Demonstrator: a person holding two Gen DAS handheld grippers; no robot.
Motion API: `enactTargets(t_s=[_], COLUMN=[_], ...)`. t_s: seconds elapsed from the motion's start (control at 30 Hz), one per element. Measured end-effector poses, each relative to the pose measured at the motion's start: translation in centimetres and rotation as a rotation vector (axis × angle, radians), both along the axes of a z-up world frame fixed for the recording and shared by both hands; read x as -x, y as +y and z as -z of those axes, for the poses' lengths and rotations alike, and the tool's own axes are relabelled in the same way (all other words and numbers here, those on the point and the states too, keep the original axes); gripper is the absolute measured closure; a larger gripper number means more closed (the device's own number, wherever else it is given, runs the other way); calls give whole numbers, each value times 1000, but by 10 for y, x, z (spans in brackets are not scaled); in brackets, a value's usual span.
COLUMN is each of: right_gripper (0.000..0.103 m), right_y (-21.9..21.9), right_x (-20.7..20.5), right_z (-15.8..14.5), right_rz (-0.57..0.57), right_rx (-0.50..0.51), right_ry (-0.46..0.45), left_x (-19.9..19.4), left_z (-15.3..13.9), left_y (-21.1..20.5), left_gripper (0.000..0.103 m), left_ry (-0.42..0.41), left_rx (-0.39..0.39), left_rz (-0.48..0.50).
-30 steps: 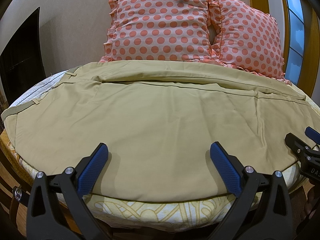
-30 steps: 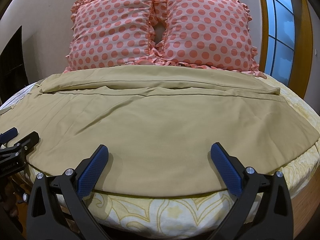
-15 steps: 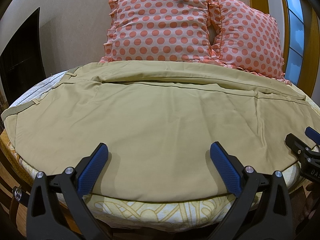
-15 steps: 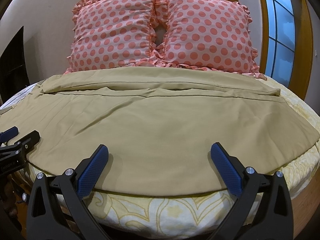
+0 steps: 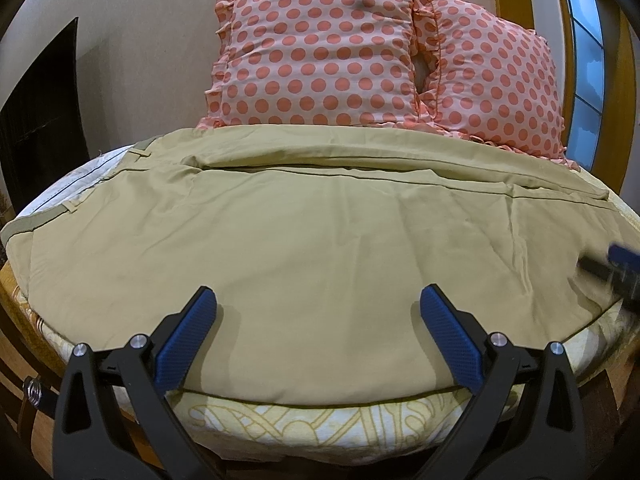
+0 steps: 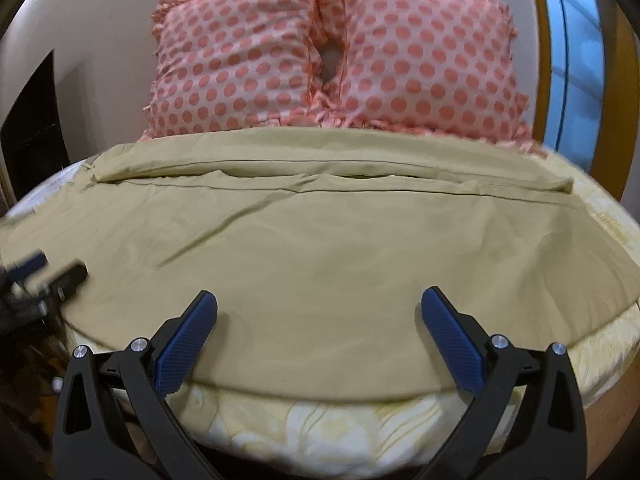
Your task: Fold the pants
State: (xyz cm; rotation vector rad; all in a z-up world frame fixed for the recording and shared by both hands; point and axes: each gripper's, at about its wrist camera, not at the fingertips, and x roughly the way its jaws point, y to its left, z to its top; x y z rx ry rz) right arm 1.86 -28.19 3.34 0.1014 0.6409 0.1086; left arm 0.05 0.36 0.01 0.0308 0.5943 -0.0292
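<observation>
Khaki pants (image 5: 320, 240) lie spread flat across the bed, waistband at the left, one leg folded along the far side; they also show in the right wrist view (image 6: 320, 248). My left gripper (image 5: 318, 320) is open and empty above the pants' near edge. My right gripper (image 6: 318, 320) is open and empty above the near edge further right. The right gripper appears blurred at the right edge of the left wrist view (image 5: 616, 272). The left gripper appears blurred at the left of the right wrist view (image 6: 44, 276).
Two pink polka-dot pillows (image 5: 320, 56) (image 6: 432, 64) lean on the wall behind the pants. A yellow patterned bedsheet (image 5: 304, 424) covers the mattress edge below the pants. A window (image 6: 576, 60) is at the right, a dark opening (image 5: 36, 120) at the left.
The right gripper has moved forward over the pants and its view is blurred by motion. The left gripper has shifted slightly forward.
</observation>
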Motion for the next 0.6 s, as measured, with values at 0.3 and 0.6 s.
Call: enactTargets(t_s=[0.3, 0.6], right_gripper=[8, 30], right_y=[-152, -216], right_x=[-174, -308], right_z=[-33, 10], right_rz=[475, 807], right_rx=[-232, -248], right_ry=[207, 384], left_x=[-16, -29], left_z=[-17, -38], left_y=[6, 4], left_gripper=[2, 2], left_ry=[-30, -116], left_rx=[37, -13], left_rz=[13, 67])
